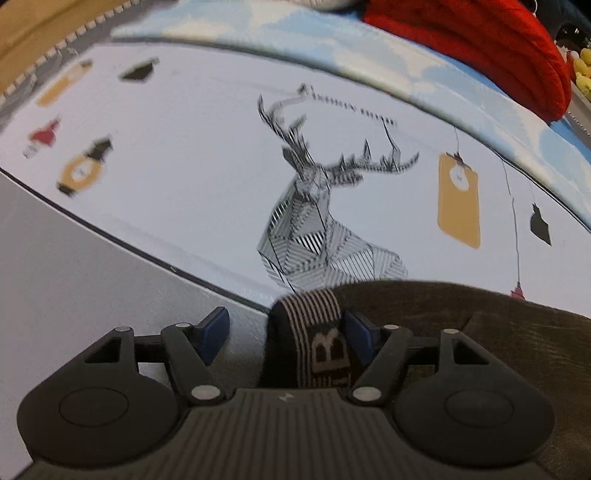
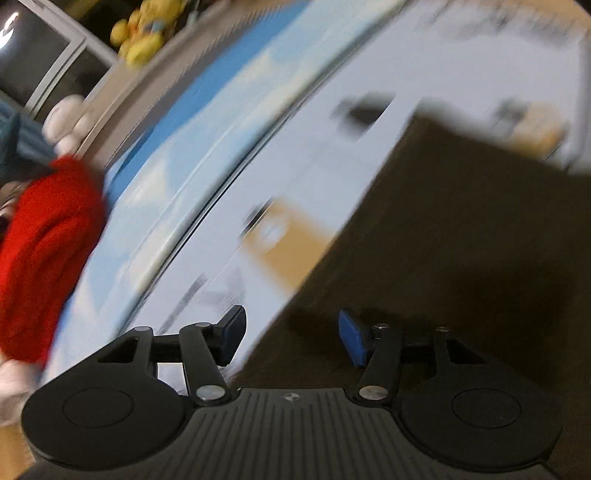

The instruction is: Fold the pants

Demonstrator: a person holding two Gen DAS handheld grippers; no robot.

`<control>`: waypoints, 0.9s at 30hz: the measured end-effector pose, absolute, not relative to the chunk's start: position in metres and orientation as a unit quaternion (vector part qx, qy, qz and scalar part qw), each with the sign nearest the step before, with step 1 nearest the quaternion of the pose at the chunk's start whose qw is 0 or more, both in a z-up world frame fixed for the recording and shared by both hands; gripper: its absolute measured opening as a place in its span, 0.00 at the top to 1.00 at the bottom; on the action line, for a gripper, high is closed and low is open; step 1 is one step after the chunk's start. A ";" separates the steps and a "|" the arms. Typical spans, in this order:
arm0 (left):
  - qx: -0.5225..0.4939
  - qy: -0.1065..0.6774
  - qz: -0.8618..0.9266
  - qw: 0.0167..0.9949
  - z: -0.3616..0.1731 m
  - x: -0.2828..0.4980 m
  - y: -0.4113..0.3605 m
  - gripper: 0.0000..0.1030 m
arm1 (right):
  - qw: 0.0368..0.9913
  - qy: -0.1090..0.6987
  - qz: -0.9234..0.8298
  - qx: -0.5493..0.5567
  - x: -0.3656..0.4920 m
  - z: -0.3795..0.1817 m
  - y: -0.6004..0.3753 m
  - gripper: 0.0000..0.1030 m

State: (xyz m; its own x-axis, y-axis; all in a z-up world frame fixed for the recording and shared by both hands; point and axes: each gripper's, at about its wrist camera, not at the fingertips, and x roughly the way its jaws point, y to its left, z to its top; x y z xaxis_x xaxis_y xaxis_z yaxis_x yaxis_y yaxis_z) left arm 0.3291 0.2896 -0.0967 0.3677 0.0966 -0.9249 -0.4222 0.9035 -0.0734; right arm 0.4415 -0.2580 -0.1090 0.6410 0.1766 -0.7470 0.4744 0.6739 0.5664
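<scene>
— Closest in the left wrist view: left tongs [image 1: 286, 334] spread wide, striped waistband [image 1: 319, 332] of the dark pants [image 1: 480, 332] standing between the blue pads [image 1: 214, 332], just beside the right-hand pad but not clamped.
— And on the right wrist side?
— Right tongs [image 2: 290, 338] parted too, nothing pinched; same pants [image 2: 461, 240] spread flat beneath and ahead, edge running diagonally under the gap. No waistband visible there.
— Resting on what?
— White cloth [image 1: 184, 147] printed with a line-drawn deer [image 1: 314, 221] and yellow tags [image 1: 460, 199], seen sharply only from the left. From the right, just smears of yellow and black; heavily blurred.
— Farther back?
— Blue-and-white patterned surface [image 1: 369, 48] past the cloth, then a red knitted item [image 1: 480, 48], cut off at the frame edge in both views. Yellow plush toys [image 2: 142, 31] clearer from the right; barely a sliver from the left.
— Pants in full?
— No; cut off by the frame edges in both views.
</scene>
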 end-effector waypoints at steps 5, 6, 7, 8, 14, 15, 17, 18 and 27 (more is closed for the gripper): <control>-0.157 0.540 0.143 0.814 -0.107 0.332 0.289 0.29 | 0.807 0.438 -0.131 0.374 0.469 -0.125 -0.231 0.44; -0.157 0.540 0.135 0.816 -0.108 0.333 0.286 0.34 | 0.813 0.437 -0.142 0.358 0.472 -0.124 -0.225 0.44; -0.154 0.538 0.127 0.819 -0.109 0.335 0.282 0.42 | 0.816 0.440 -0.153 0.342 0.475 -0.122 -0.218 0.45; -0.141 0.538 0.125 0.822 -0.109 0.336 0.277 0.43 | 0.820 0.445 -0.163 0.320 0.480 -0.120 -0.211 0.50; -0.106 0.479 0.114 0.864 -0.088 0.340 0.264 0.63 | 0.824 0.424 -0.222 0.304 0.464 -0.118 -0.216 0.96; -0.102 0.451 0.104 0.880 -0.079 0.340 0.259 0.63 | 0.829 0.401 -0.231 0.316 0.461 -0.112 -0.220 0.96; -0.074 0.409 0.094 0.905 -0.068 0.341 0.245 0.62 | 0.845 0.336 -0.236 0.341 0.451 -0.102 -0.227 0.96; -0.070 0.404 0.100 0.906 -0.069 0.343 0.241 0.61 | 0.848 0.316 -0.234 0.355 0.448 -0.103 -0.231 0.96; -0.119 0.424 0.171 0.881 -0.060 0.342 0.256 0.50 | 0.850 0.333 -0.158 0.377 0.427 -0.097 -0.277 0.86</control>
State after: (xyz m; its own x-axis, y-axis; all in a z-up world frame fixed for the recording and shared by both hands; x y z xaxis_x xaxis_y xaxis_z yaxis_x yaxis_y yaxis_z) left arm 0.3421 0.2561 -0.0597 0.5820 0.1996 -0.7883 -0.4021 0.9132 -0.0656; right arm 0.4268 -0.2768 -0.0971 0.7277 -0.0173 -0.6857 0.5196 0.6664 0.5347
